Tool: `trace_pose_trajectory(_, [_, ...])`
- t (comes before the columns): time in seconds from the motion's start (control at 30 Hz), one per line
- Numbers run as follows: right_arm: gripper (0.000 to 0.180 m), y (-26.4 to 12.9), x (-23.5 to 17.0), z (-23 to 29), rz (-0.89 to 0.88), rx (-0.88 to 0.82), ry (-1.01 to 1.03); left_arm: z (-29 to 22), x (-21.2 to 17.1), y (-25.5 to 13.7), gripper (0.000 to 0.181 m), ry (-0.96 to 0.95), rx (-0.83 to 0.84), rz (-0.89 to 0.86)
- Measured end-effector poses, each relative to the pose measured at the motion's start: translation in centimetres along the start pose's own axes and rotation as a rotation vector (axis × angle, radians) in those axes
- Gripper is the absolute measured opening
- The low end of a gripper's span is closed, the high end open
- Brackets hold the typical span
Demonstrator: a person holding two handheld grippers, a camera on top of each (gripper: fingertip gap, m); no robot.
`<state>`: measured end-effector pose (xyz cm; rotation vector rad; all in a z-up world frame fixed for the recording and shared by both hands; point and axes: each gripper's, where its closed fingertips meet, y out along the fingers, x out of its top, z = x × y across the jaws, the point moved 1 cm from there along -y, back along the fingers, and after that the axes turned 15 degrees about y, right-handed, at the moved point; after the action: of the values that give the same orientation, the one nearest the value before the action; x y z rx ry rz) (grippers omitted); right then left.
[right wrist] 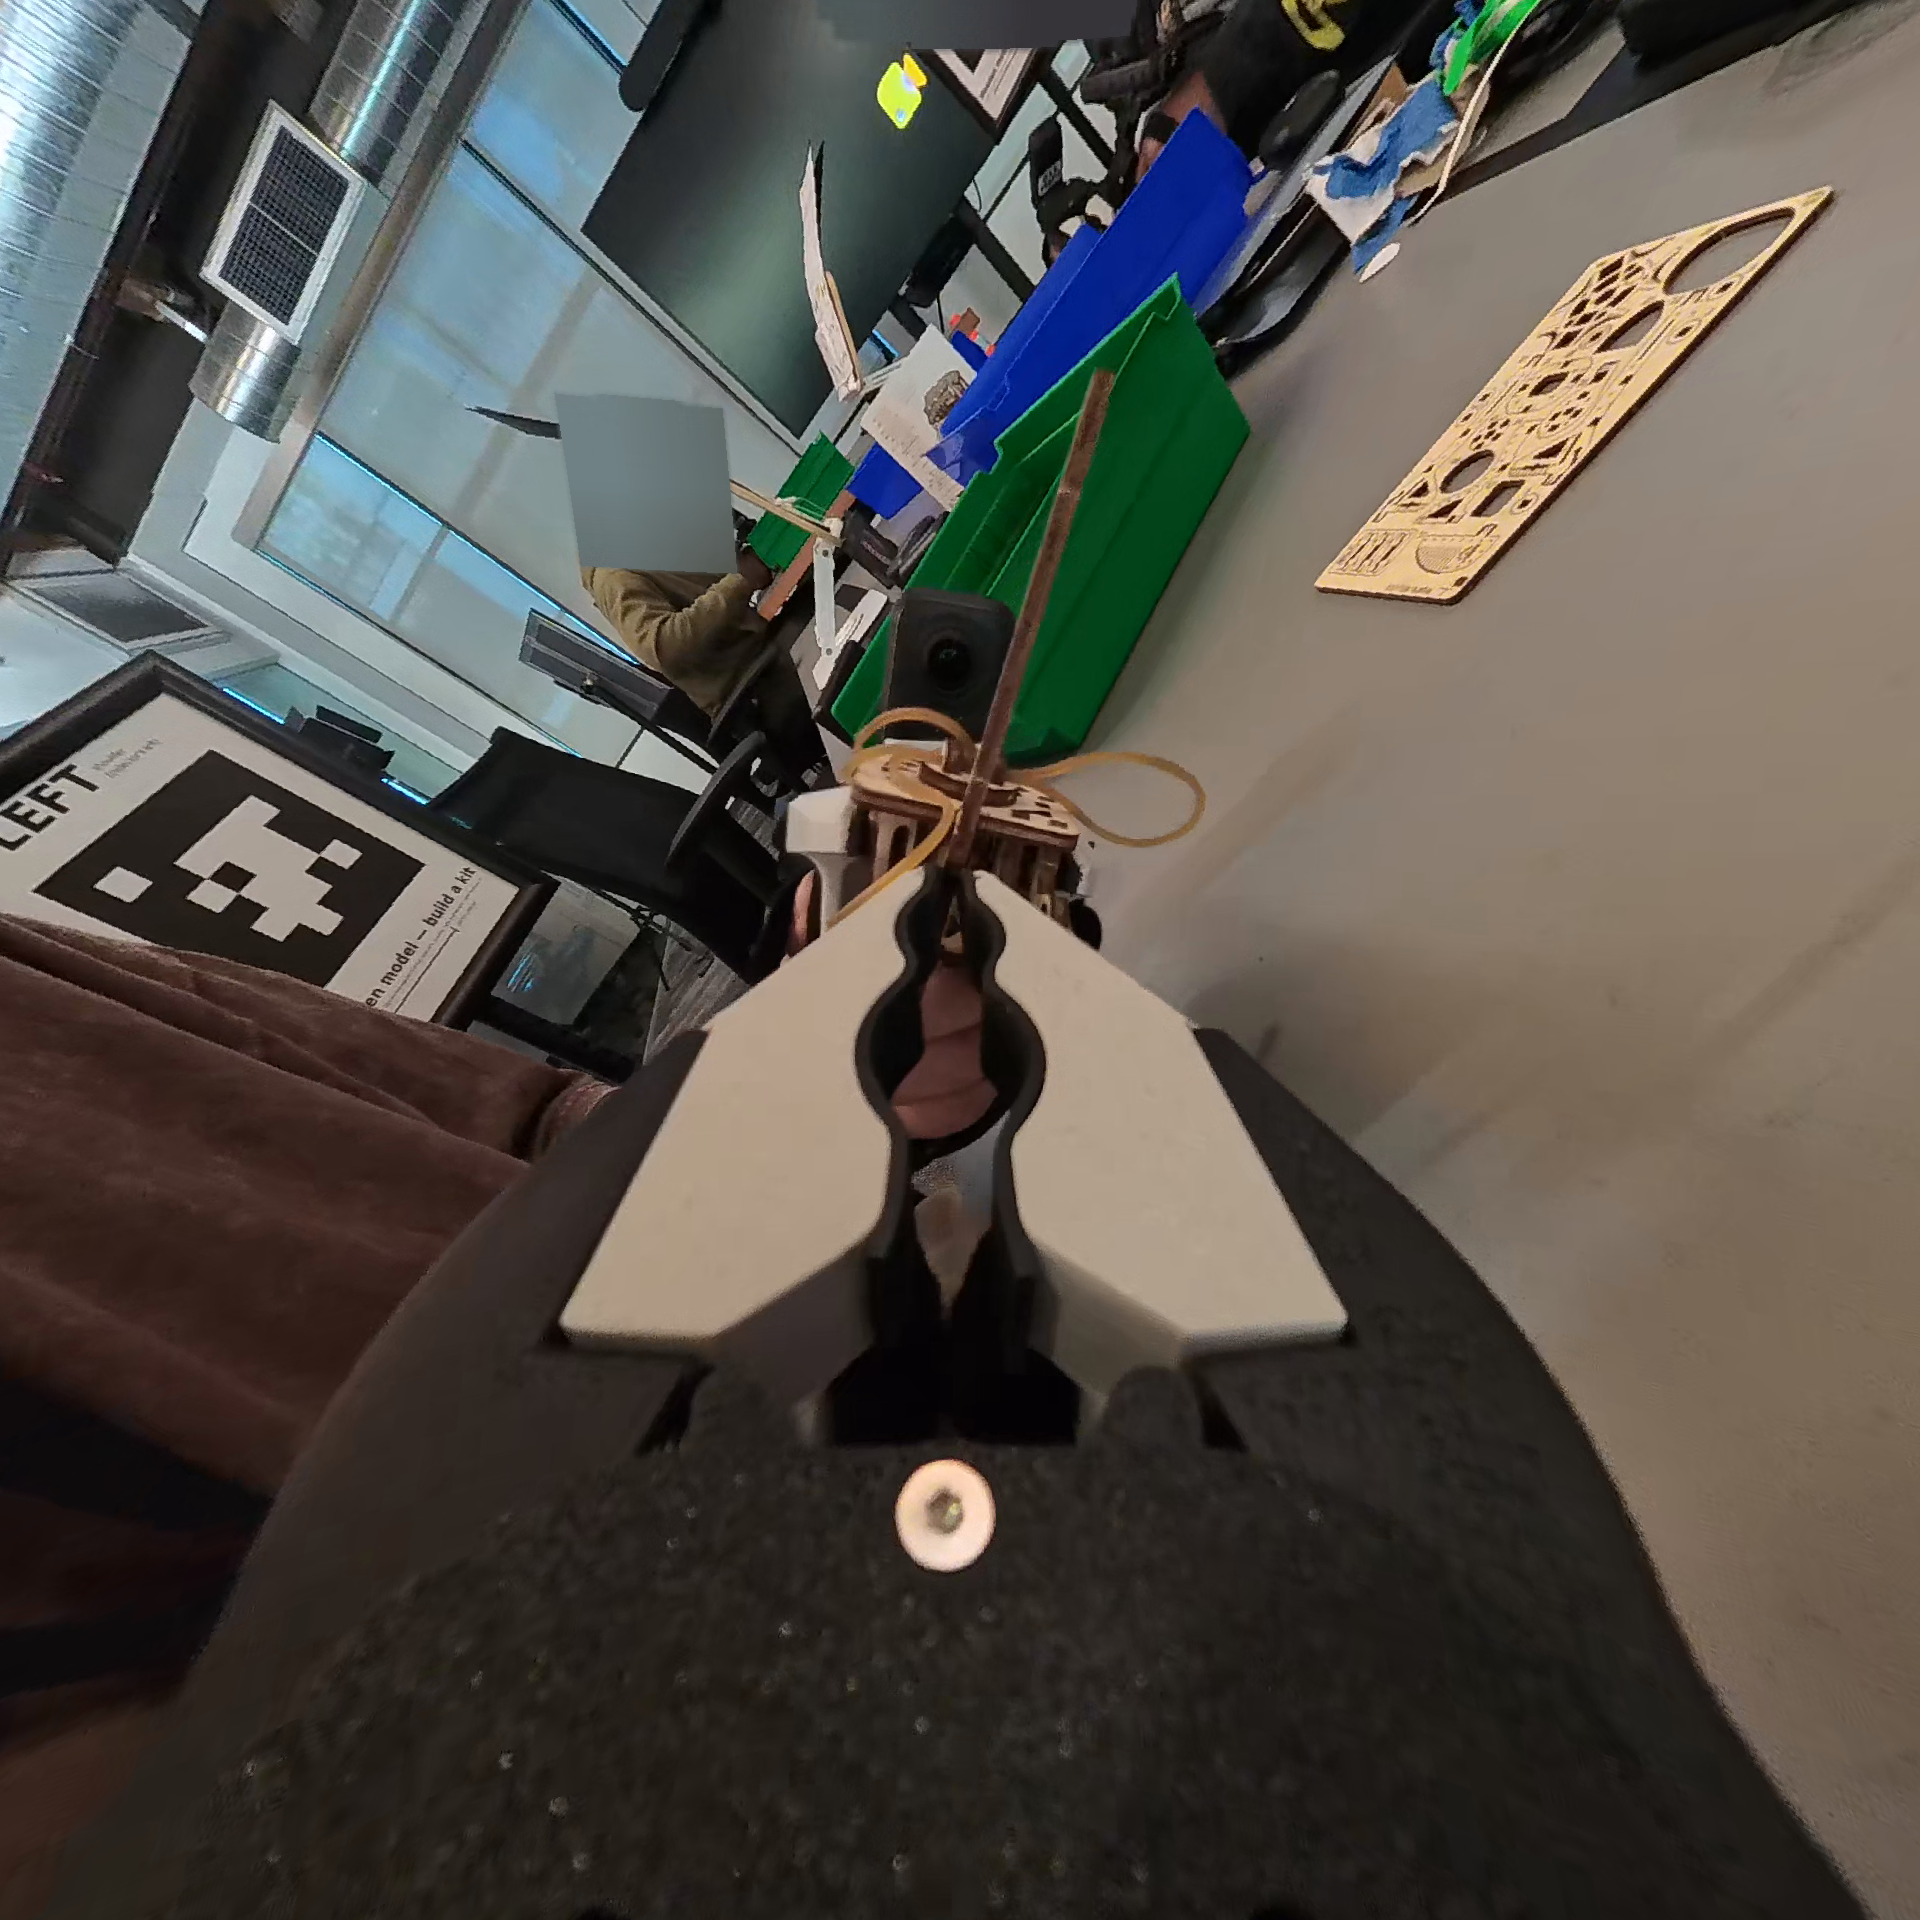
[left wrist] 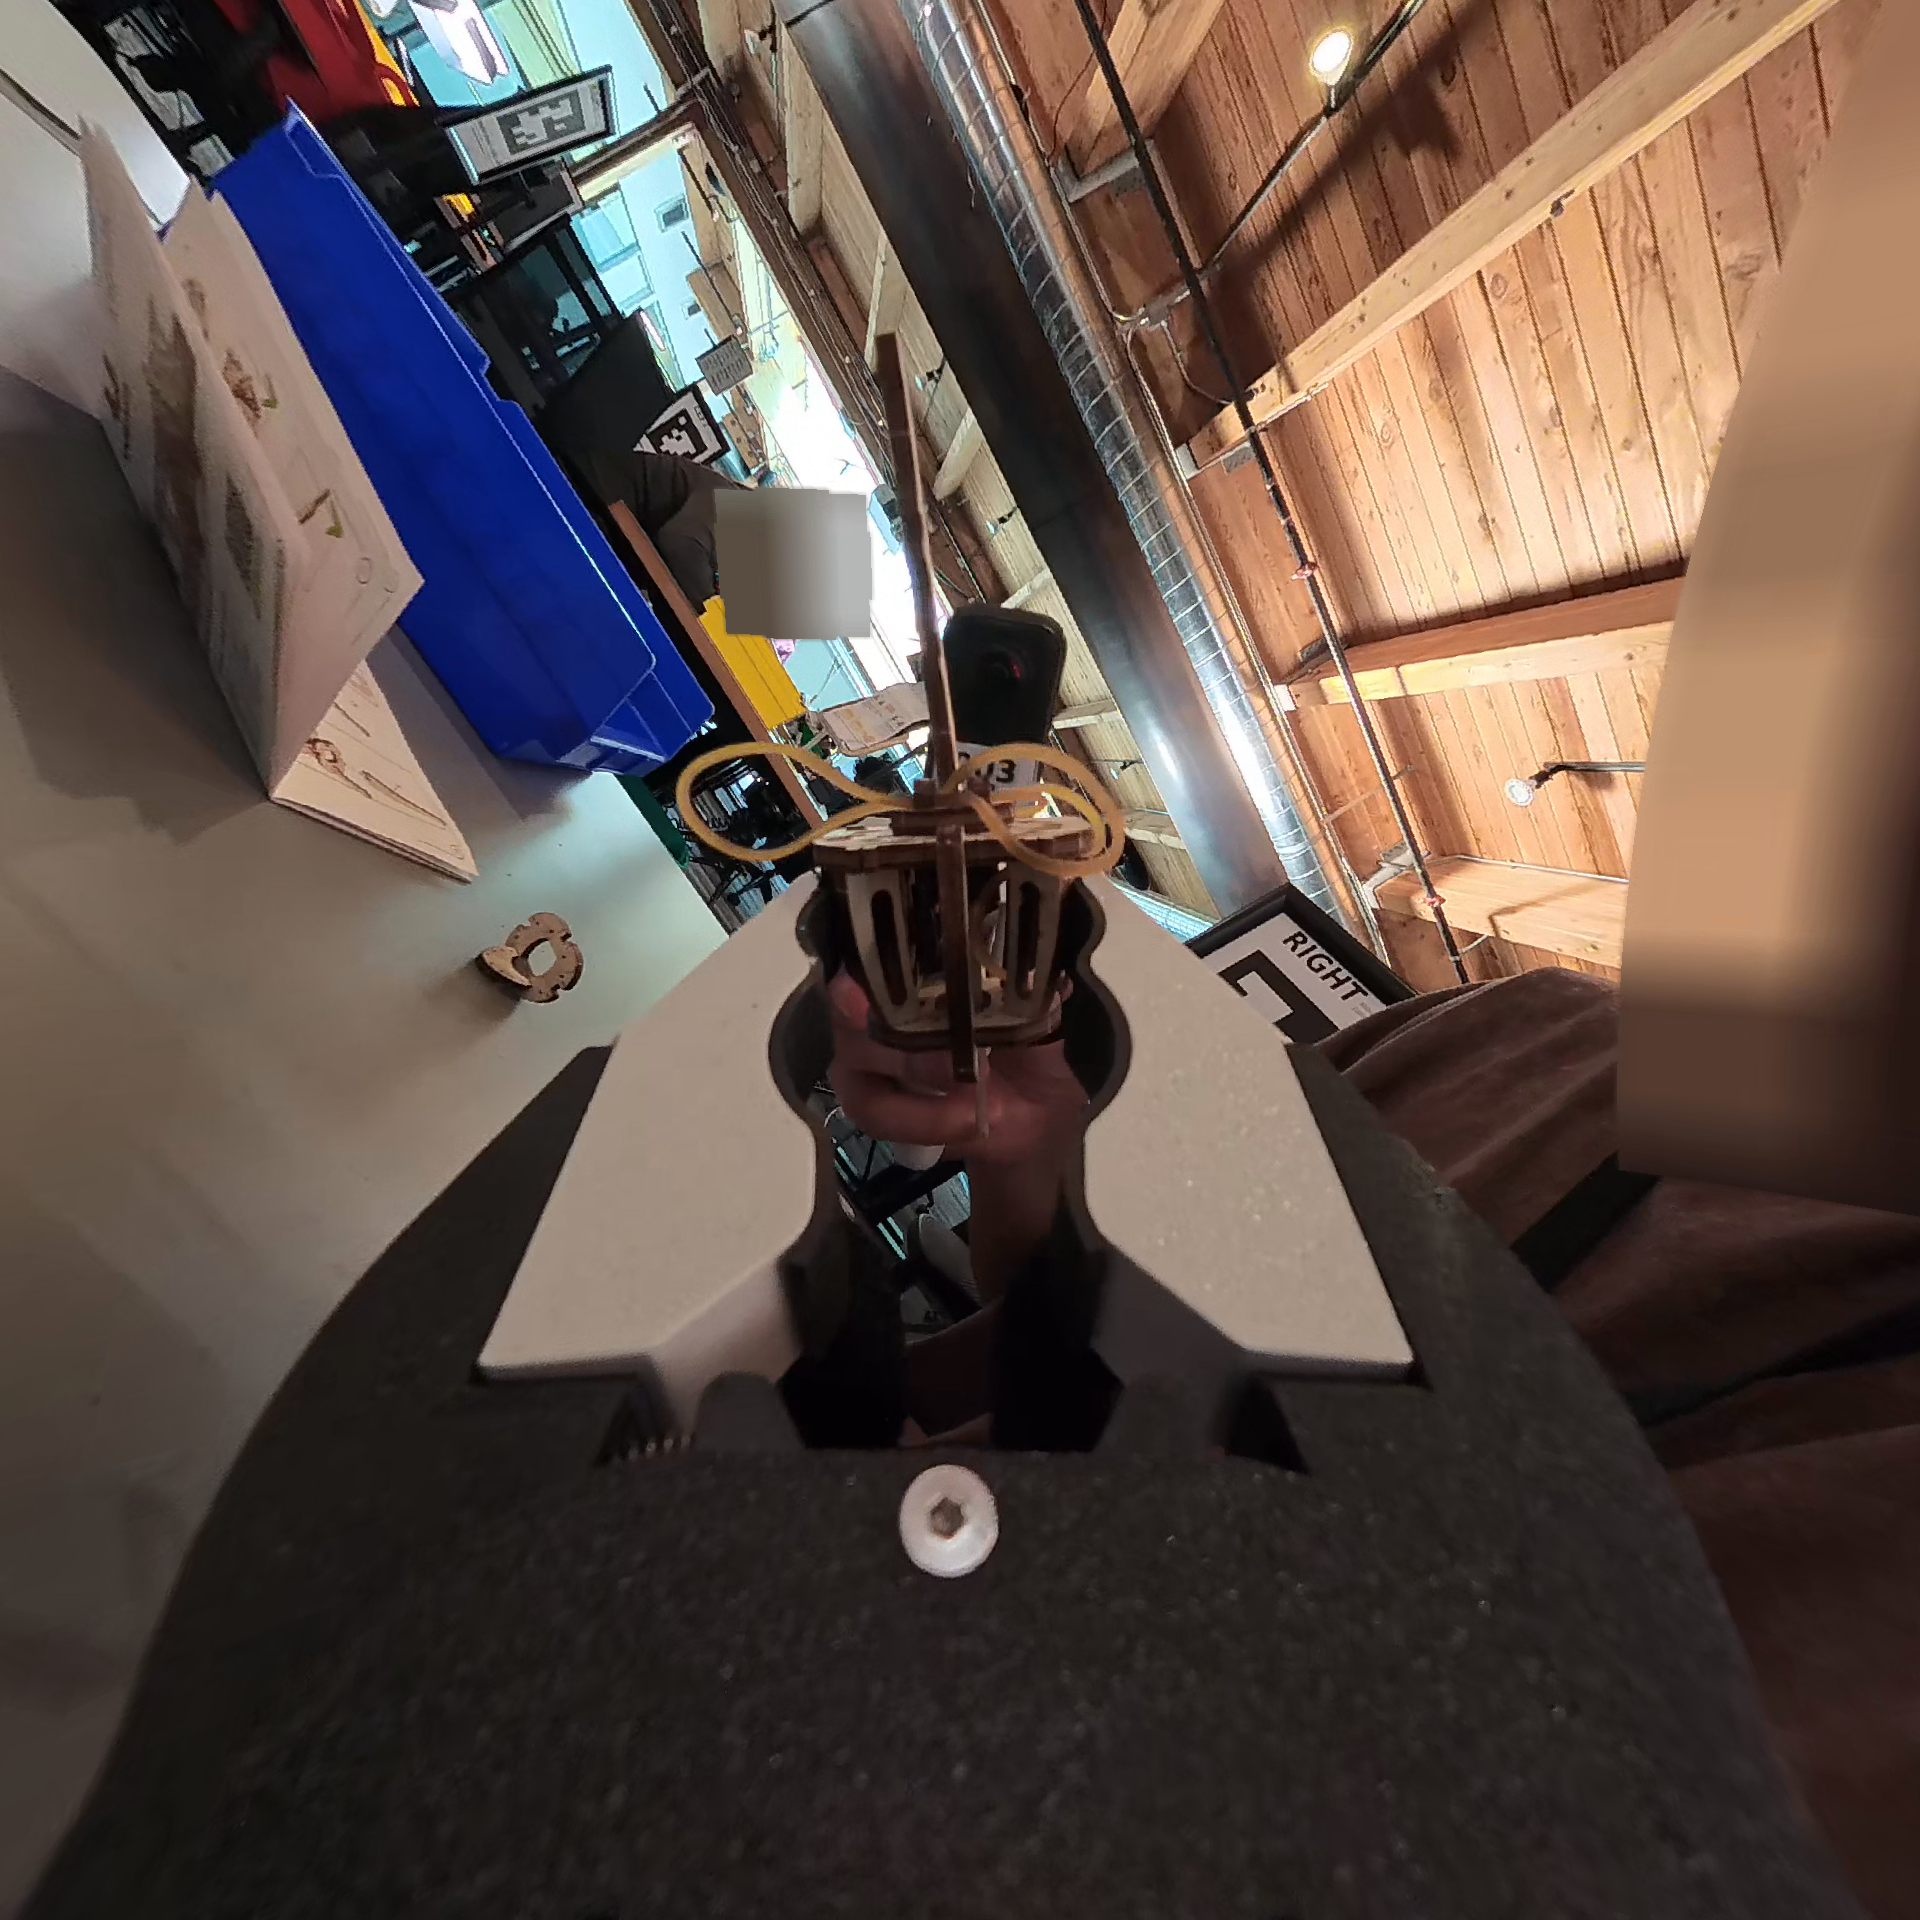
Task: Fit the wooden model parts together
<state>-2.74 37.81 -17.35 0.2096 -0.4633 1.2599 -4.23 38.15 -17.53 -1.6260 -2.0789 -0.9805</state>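
Note:
My left gripper (left wrist: 951,920) is shut on a small slotted wooden model (left wrist: 951,935), held up off the table. A yellow rubber band (left wrist: 727,805) loops out on both sides of its top. A thin wooden strip (left wrist: 909,499) passes edge-on through the model. My right gripper (right wrist: 954,883) is shut on that strip (right wrist: 1039,582) just below the model (right wrist: 961,816), facing the left gripper. The rubber band (right wrist: 1143,800) shows there too. A left finger (right wrist: 821,842) shows beside the model. A hand shows behind each gripper's jaws.
A loose wooden piece (left wrist: 530,956) lies on the grey table (left wrist: 260,1143), near an open instruction booklet (left wrist: 260,540) and a blue bin (left wrist: 468,499). A laser-cut wooden parts sheet (right wrist: 1558,395) lies to the right, with a green bin (right wrist: 1122,499) behind it. My two grippers' fingertips are within a few centimetres of each other.

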Motion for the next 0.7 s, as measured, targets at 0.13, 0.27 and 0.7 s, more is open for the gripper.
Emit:
trace_pose_trajectory(0.13, [0.001, 0.12, 0.01, -0.18, -0.029, -0.013, -0.028, 0.26, 0.02, -0.07, 0.04, -0.032, 0.005, -0.03])
trace_pose_trajectory(0.27, [0.001, 0.07, 0.08, -0.32, -0.061, -0.006, -0.015, 0.42, -0.05, 0.01, 0.039, -0.054, 0.012, -0.062])
trace_pose_trajectory(0.7, [0.0, 0.12, 0.22, -0.04, -0.069, -0.048, -0.149, 0.52, 0.13, 0.1, 0.039, -0.258, -0.087, -0.162])
